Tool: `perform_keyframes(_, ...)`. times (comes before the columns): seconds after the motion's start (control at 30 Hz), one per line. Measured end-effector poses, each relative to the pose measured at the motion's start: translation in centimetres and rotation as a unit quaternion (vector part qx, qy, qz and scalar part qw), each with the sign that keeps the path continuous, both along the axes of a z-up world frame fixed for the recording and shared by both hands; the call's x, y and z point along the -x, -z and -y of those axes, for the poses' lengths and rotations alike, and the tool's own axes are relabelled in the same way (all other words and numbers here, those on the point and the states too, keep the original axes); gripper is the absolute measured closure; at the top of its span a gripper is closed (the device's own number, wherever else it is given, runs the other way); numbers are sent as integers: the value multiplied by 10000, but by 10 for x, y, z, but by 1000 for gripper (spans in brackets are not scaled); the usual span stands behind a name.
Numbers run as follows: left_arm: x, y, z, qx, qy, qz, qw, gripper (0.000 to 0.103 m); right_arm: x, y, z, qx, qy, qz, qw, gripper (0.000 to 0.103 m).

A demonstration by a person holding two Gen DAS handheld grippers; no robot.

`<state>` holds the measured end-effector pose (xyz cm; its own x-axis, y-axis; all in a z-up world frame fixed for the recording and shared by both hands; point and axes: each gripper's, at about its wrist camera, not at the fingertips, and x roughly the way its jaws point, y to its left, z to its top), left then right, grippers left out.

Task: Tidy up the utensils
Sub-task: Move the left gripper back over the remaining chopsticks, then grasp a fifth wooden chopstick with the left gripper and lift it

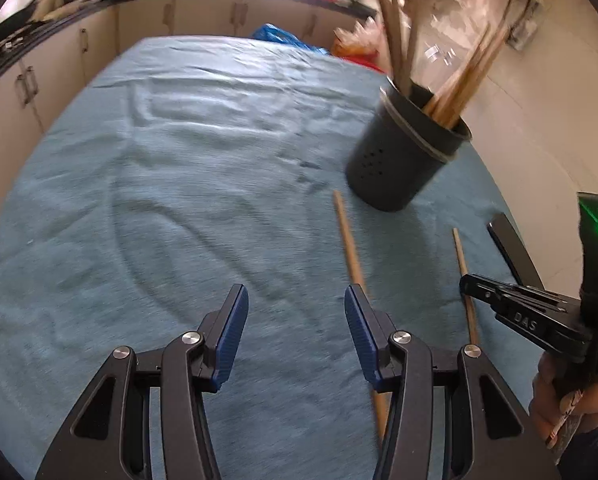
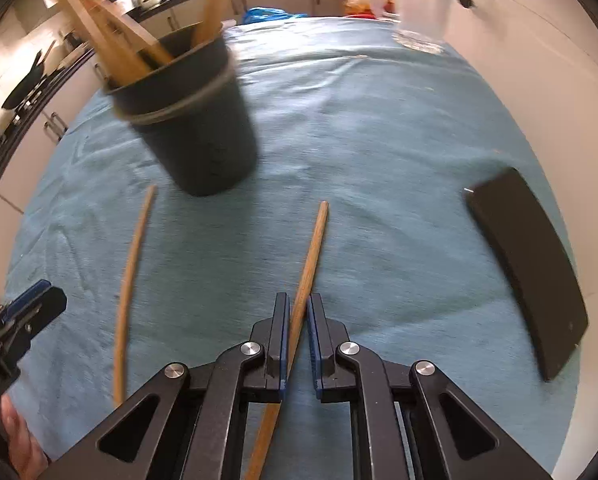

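Observation:
A dark utensil holder [image 1: 407, 152] [image 2: 191, 120] with several wooden utensils in it stands on the blue cloth. Two wooden utensil handles lie in front of it. My right gripper [image 2: 298, 312] is shut on the right-hand handle [image 2: 311, 256], which runs between its fingers. In the left wrist view the right gripper [image 1: 483, 286] sits over that handle [image 1: 463, 268]. My left gripper [image 1: 295, 300] is open and empty; the other handle [image 1: 349, 240] [image 2: 129, 276] passes under its right finger.
A black phone [image 2: 531, 264] [image 1: 507, 248] lies on the cloth to the right, near the wall. A clear glass [image 2: 419, 4] stands at the far right. Kitchen cabinets [image 1: 79, 52] run along the left and back.

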<state>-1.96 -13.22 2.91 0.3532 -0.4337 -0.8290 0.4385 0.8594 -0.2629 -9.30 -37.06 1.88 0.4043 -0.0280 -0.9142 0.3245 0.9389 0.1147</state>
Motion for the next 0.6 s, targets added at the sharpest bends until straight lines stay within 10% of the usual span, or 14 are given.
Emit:
perform_keyframes(0.27, -21, 14, 57, -572, 256, -219, 9978, 55, 16, 0, 33, -449, 176, 33, 9988, 93)
perform_keyframes(0.6, -14, 16, 79, -1340, 336, 366, 9897, 96, 8, 4, 47, -788, 419, -49, 9960, 91)
